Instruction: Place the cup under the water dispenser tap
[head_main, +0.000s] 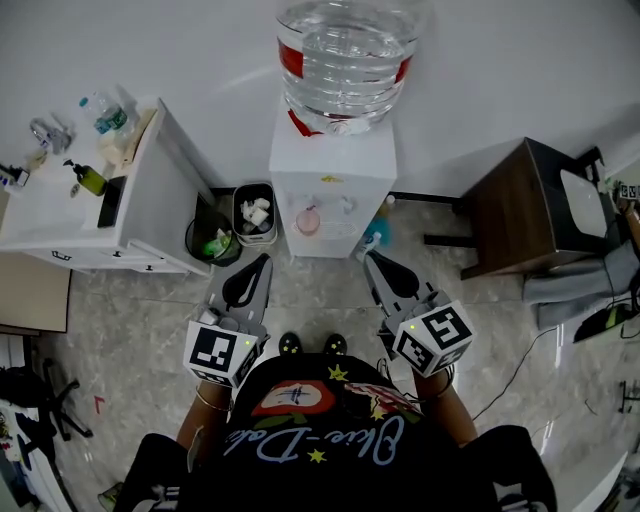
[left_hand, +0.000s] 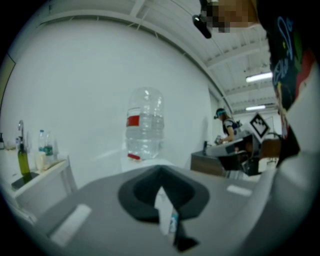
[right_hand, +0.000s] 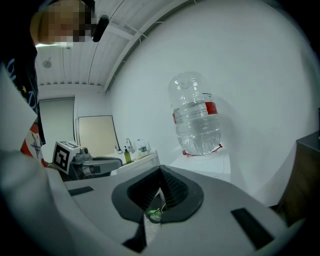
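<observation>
Currently, the cup (head_main: 308, 221) is seen as a small pink object inside the recess of the dispenser (head_main: 333, 160), below the bottle (head_main: 345, 60). The tap is too small to be made out, so exact alignment beneath it cannot be confirmed.

The left gripper (head_main: 262, 260) is closed, with its jaws meeting at the tips and nothing between them, as is shown in its own view. The right gripper (head_main: 369, 259) is likewise closed and empty. Both are held near the waist of the person, pointed toward the dispenser and well apart from it.

Placement is therefore judged to be essentially complete, since the cup is set down and released. If anything is left, it is judged to be only a check of the cup's position under the tap.
</observation>
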